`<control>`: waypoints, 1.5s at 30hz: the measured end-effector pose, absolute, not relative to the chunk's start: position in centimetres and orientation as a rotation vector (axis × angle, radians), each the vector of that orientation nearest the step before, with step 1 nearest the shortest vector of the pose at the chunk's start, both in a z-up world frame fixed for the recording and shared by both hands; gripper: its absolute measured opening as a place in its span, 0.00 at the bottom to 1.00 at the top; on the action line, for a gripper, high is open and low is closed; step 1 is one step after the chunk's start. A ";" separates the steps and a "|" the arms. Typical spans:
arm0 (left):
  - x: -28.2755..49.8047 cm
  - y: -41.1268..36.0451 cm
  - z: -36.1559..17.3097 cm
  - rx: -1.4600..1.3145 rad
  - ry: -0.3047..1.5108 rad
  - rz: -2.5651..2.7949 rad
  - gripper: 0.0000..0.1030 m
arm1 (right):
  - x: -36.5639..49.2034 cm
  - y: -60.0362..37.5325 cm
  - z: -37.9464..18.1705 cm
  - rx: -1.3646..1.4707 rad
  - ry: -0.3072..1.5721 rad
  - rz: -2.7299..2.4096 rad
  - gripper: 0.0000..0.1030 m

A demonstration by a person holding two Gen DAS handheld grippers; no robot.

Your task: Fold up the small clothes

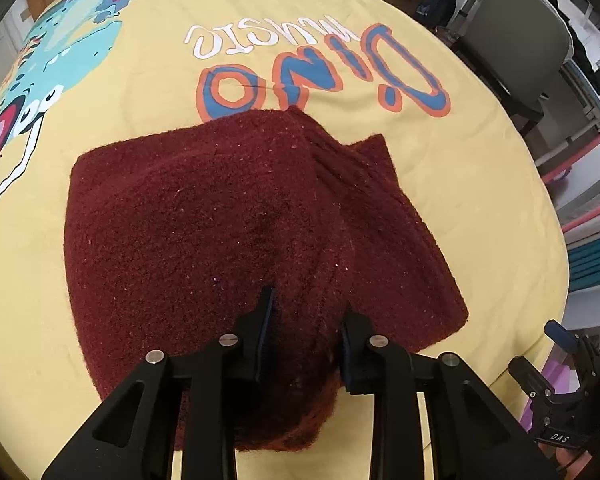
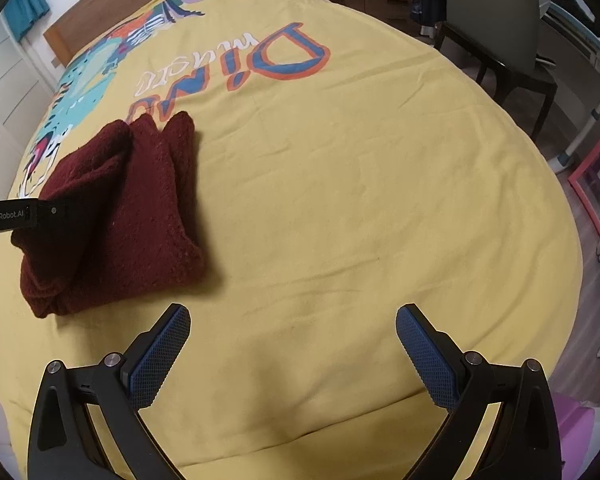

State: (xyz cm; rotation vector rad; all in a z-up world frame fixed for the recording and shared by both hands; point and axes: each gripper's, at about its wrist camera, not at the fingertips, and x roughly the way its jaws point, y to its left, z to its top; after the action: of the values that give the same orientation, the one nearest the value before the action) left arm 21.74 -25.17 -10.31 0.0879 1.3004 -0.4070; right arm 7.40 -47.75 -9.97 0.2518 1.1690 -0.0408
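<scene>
Left wrist view shows the left hand-held gripper (image 1: 306, 334) clenched on the near edge of a dark maroon knitted garment (image 1: 236, 216), folded into a thick bundle that lies straight ahead of its fingers on a yellow bedspread printed with a cartoon dinosaur and lettering (image 1: 480, 168). The bundle's long axis appears to run forward and away from this gripper, with a ribbed layer fanning out to the right of the fingers. In the right wrist view the right hand-held gripper (image 2: 293, 350) hangs released over bare bedspread, its blue textured pads (image 2: 162, 354) wide apart and holding nothing; from there the garment sits ahead and well to the left, apart from both fingers. The left hand is plainly the nearer one, so any further fold or smoothing probably turns on it, while the right would have to swing leftward to reach the loose ribbed edge.
</scene>
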 end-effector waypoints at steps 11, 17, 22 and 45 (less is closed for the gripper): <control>21.3 -25.1 -7.8 0.139 1.273 -0.407 0.92 | 7.4 -47.7 -9.8 0.244 1.168 -0.032 1.00; 21.6 -23.3 -5.0 0.068 1.249 -0.431 0.99 | 7.9 -46.9 -9.1 0.204 1.167 -0.021 1.00; 22.0 -20.8 -2.1 0.018 1.197 -0.427 0.99 | 9.1 -45.4 -7.6 0.182 1.148 0.015 1.00; 18.0 -4.5 -9.7 -0.065 1.305 -0.175 0.99 | 23.3 -27.6 -7.0 0.114 1.370 0.354 0.61</control>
State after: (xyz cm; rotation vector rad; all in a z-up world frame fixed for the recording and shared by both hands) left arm 17.97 -4.55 -9.71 -0.0647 1.3048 -0.1755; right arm 23.31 -27.61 -7.00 0.1139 1.3705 0.3539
